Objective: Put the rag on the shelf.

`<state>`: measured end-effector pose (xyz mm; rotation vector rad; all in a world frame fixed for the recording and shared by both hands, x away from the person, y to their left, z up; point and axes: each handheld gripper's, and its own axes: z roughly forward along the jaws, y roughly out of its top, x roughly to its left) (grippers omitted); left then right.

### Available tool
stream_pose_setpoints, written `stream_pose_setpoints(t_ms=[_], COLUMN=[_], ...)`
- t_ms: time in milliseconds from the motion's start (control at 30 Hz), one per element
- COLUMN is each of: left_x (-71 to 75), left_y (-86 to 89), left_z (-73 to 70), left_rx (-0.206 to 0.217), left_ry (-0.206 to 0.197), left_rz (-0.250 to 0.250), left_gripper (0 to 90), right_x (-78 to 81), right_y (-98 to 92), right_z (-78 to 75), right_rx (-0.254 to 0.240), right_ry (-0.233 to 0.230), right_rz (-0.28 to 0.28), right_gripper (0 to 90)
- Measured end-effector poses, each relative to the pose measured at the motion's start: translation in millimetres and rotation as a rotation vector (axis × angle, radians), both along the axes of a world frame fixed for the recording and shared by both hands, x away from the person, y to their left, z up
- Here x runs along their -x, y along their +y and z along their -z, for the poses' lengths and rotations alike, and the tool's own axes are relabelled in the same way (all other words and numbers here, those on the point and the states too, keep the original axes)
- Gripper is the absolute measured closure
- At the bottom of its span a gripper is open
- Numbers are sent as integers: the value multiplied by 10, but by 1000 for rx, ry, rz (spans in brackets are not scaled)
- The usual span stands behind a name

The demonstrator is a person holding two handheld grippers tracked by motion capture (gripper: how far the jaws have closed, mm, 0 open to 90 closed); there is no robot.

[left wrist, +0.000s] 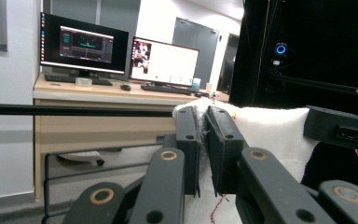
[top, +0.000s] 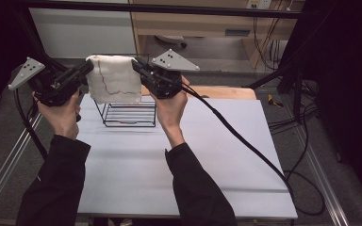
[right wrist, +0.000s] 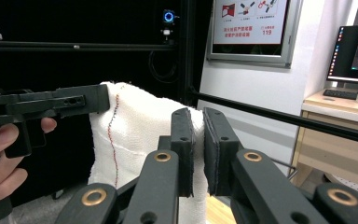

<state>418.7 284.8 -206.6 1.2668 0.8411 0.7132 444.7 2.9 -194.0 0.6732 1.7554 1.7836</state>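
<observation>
The left gripper is pinching one top corner of the white towel, and the right gripper is pinching the other top corner, so the towel hangs flat between the two pairs of jaws. It hangs above and in front of the black wire rack on the table. To do this step well, I think both hands should keep squeezing tight, stay level with each other, keep the top edge pulled straight, and lower the towel slowly so it lands on the rack's top without slipping or bunching.
</observation>
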Motion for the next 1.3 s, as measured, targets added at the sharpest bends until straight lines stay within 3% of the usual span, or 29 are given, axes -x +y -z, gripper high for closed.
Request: stream_pose_setpoints(t_ms=[600,1300], left_x=[-223,-550], left_y=[85,71], left_z=[-285,-470], left_rx=[-6,-35], left_ry=[-19,-10], left_rz=[-27,-41], left_gripper=[828,829], right_x=[-220,-531], right_y=[135,173], right_z=[-315,-508], right_rx=[-3,2], right_ry=[-32,-15], right_rz=[16,49], right_gripper=[835,835])
